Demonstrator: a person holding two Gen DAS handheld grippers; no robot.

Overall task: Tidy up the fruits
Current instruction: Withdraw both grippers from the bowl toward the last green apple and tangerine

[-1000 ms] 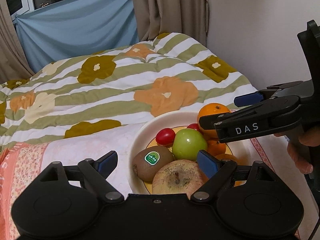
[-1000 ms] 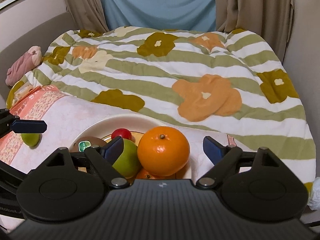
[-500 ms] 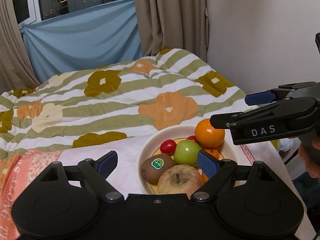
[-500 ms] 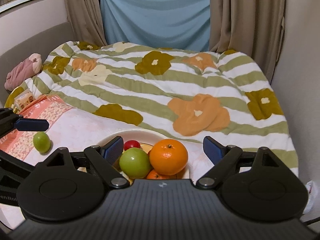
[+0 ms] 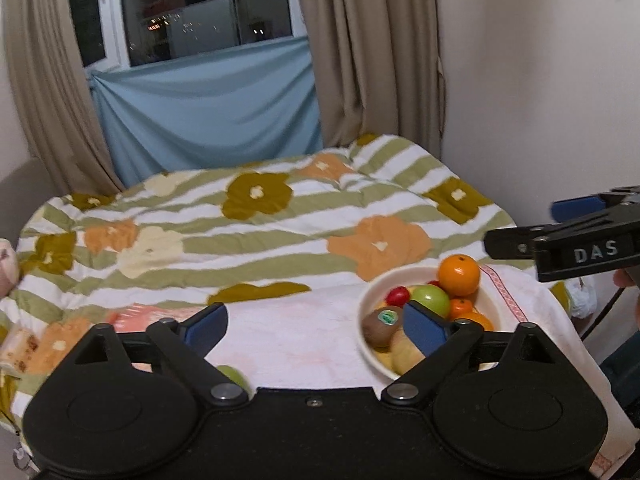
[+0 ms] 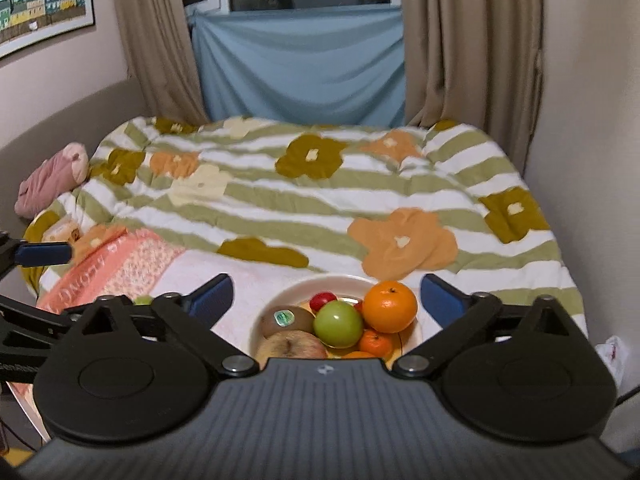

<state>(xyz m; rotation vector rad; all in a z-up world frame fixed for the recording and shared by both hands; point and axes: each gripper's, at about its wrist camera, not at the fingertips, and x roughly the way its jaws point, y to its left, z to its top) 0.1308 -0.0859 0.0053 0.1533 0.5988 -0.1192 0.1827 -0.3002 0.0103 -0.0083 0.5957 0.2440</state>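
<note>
My left gripper [image 5: 316,326] has just spread wider — empty; right gripper [image 6: 326,294] gapes too, above the white fruit-filled bowl [image 6: 416,334].

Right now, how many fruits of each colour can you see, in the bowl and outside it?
Orange: 4, big orange, mandarin and two part-hidden ones
Green: 2, apple, small fruit outside bowl
Brown: 2, kiwi, russet apple
Red: 1 clear, tomato
Total: 9
</note>
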